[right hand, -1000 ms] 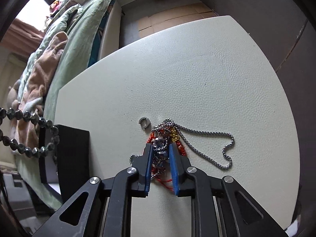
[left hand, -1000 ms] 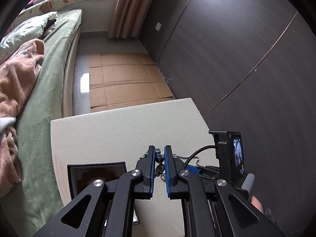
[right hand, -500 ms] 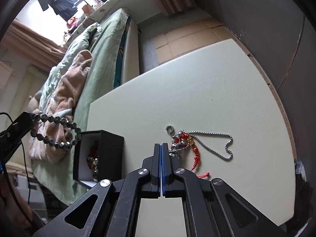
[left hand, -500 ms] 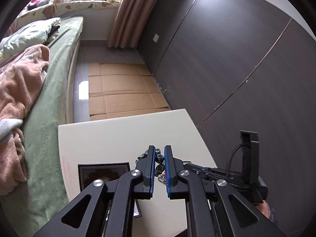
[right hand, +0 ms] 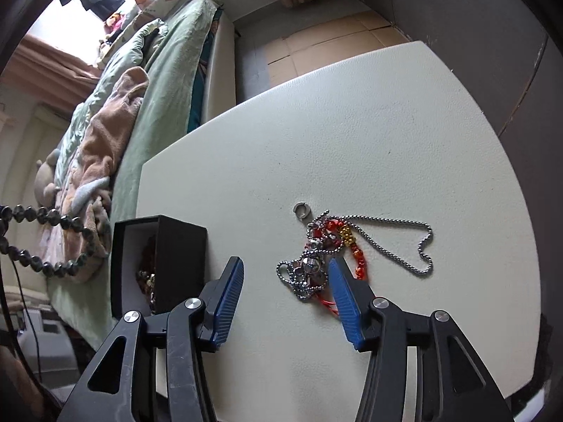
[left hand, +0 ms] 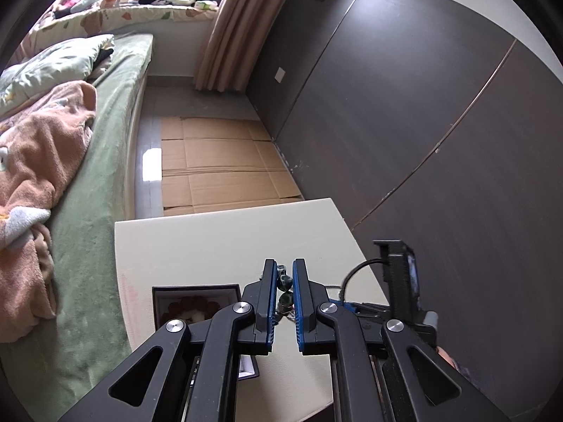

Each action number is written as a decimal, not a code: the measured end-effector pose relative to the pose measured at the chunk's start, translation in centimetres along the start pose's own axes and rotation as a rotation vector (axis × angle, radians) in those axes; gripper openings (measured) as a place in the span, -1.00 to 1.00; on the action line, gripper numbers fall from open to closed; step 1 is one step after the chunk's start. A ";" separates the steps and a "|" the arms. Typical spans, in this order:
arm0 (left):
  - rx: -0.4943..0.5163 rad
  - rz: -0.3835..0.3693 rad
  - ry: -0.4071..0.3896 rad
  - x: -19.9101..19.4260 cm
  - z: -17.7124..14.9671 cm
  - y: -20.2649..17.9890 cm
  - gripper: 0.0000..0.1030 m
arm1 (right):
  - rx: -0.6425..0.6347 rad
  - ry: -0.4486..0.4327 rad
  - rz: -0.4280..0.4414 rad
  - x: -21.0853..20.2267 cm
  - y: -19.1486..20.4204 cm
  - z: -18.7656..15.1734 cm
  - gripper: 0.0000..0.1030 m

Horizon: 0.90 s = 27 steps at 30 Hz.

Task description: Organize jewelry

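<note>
Jewelry pile (right hand: pixel 337 256): lies tangled at centre-right of the right wrist view, on the cream table (right hand: pixel 369 133), close to the box so each piece makes a short trip.
Pile contents: steel ball chain (right hand: pixel 404 242), red-and-gold beaded cord (right hand: pixel 352 249), and 1 small ring (right hand: pixel 302 210) just above it.
Black box (right hand: pixel 169 263): open at lower left, already holding some pieces (too dark to name them).
Dark bead bracelet (right hand: pixel 52 242): hangs in the air at the left edge, above and beside the box.
Left gripper (left hand: pixel 284 292): narrow jaws pinch the bracelet beads, level, near the box, likely to drop it in.
Right gripper (right hand: pixel 285 292): jaws spread wide, empty, tilted down over the pile, 1 finger (right hand: pixel 343 292) in front of the cord.
</note>
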<state>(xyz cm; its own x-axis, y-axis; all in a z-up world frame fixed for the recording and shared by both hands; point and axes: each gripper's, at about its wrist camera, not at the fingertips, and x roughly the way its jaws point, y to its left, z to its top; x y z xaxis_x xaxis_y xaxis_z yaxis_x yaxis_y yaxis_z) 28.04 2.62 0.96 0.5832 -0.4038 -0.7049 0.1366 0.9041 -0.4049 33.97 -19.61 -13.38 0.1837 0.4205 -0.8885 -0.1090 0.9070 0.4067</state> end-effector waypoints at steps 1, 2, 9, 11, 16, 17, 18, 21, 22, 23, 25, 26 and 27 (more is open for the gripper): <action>-0.003 0.000 -0.003 -0.1 0.0 0.2 -0.83 | -0.005 0.008 -0.014 0.5 0.2 0.1 -0.03; -0.007 0.000 -0.005 -0.3 0.0 0.3 -0.83 | -0.015 0.018 -0.029 1.1 0.5 0.1 -0.11; -0.016 0.018 -0.010 -1.1 -0.6 1.6 -0.83 | -0.033 0.004 -0.097 1.5 0.3 0.2 -0.72; -0.020 0.030 -0.004 -0.9 -1.0 2.2 -0.83 | -0.029 -0.023 -0.074 0.1 0.1 -0.1 -0.72; -0.037 0.059 0.017 -0.1 -2.4 3.7 -0.83 | -0.035 -0.096 0.003 -4.3 0.8 -0.4 -0.72; -0.043 0.067 0.021 0.1 -2.6 4.0 -0.83 | -0.040 -0.112 0.015 -5.3 1.0 -0.5 -0.72; -0.048 0.071 0.024 0.2 -2.9 4.3 -0.83 | -0.048 -0.133 0.023 -6.4 1.4 -0.5 -0.72; -0.075 0.067 0.036 0.7 -3.4 5.0 -0.83 | -0.075 -0.183 0.037 -9.1 2.9 -0.2 -0.72; -0.090 0.062 0.045 0.9 -3.5 5.3 -0.83 | -0.083 -0.198 0.043 -9.9 3.3 -0.2 -0.72; -0.113 0.046 0.053 1.1 -3.7 5.7 -0.83 | -0.091 -0.213 0.047 -10.8 3.9 -0.1 -0.72; -0.152 0.021 0.072 1.6 -4.0 6.4 -0.83 | -0.109 -0.243 0.052 -12.3 4.9 0.0 -0.72; -0.167 0.025 0.083 1.7 -4.1 6.7 -0.80 | -0.115 -0.257 0.060 -13.1 5.4 0.1 -0.72; -0.178 0.033 0.097 2.0 -4.2 7.0 -0.80 | -0.122 -0.271 0.064 -13.9 5.9 0.1 -0.72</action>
<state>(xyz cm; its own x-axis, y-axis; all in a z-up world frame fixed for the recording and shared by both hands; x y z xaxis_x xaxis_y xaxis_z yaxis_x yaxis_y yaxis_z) 26.75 7.54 -5.73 0.5039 -0.3940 -0.7686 -0.0296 0.8815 -0.4712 30.89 -20.12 1.35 0.4249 0.4824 -0.7660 -0.2426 0.8759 0.4170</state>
